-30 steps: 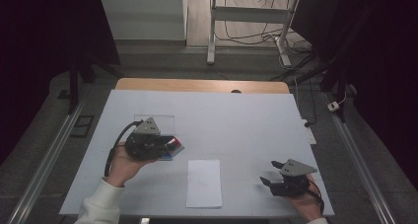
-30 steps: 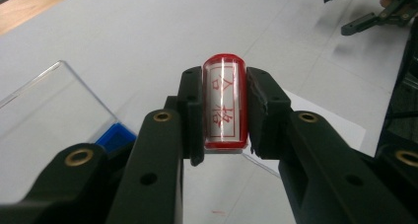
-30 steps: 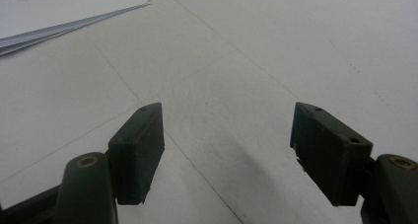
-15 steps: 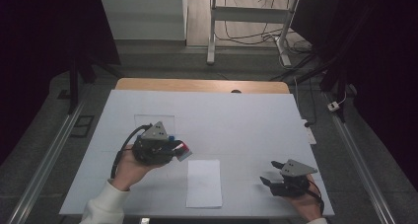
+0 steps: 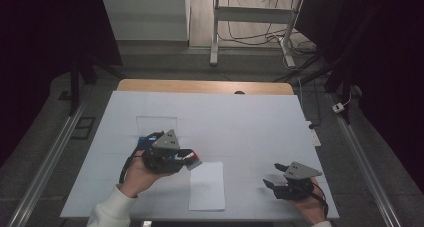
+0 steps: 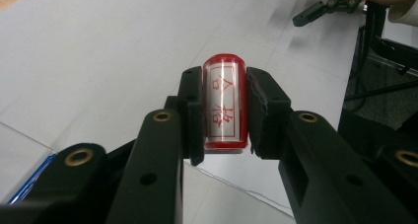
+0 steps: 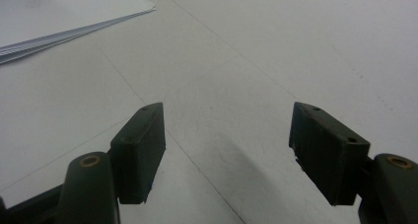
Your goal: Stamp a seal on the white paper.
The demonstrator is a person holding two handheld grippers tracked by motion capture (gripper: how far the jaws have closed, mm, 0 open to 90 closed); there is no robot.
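Now my left gripper (image 5: 192,162) sits further toward three o'clock on the table (image 5: 240,117) than a second ago, its tip brought up to the left edge of the paper stack (image 5: 207,187); earlier it hung nearer the clear tray (image 5: 156,123). My right gripper (image 5: 272,176) has not shifted, at five o'clock on the table.

Left jaws: closed tight on the red stamp (image 6: 225,105), pads pressing both long sides, printed face turned to the camera. From the high view the stamp (image 5: 192,161) is just a red tip poking out toward three o'clock. The left gripper view gives the red characters on its label.

Right jaws: wide apart, nothing between them, bare table below. The right gripper view shows the stack's layered edge (image 7: 74,29) at eleven o'clock; from above it reads as one sheet.
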